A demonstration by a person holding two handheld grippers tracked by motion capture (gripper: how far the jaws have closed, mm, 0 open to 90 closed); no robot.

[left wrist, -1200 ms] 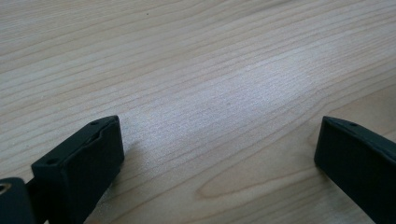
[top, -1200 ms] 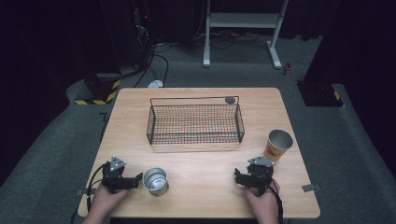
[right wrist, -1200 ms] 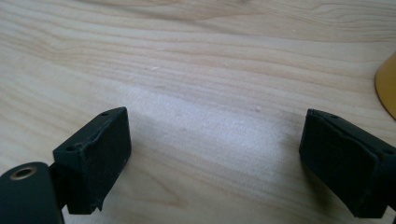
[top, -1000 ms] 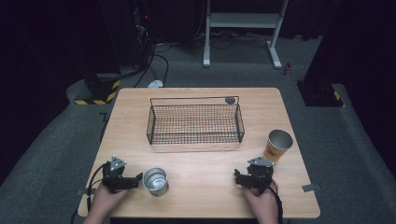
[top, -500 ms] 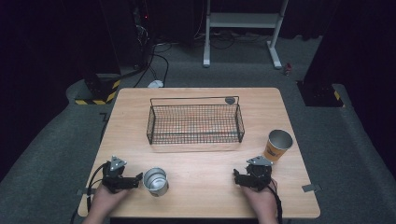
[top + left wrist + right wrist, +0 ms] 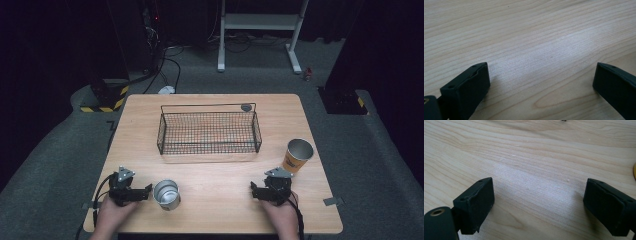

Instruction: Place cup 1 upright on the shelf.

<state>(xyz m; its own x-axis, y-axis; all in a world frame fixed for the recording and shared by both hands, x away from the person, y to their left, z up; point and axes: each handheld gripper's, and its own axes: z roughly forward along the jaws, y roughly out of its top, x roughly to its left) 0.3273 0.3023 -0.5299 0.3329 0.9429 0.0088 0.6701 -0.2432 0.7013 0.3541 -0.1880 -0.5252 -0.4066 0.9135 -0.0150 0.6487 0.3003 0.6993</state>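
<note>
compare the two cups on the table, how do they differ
The silver cup is plain metal all over; the orange cup has an orange printed outside with a silvery inside. The silver cup looks shorter and squatter, the orange cup taller and tapered. The silver cup stands just beside the left gripper; the orange cup stands just beyond the right gripper, near the table's right edge. Both are upright, open-topped and outside the wire basket.

The tabletop [image 6: 215, 175] is evenly lit from above against dim, dark surroundings, while both gripper views look soft, with pale glare on the wood.
</note>
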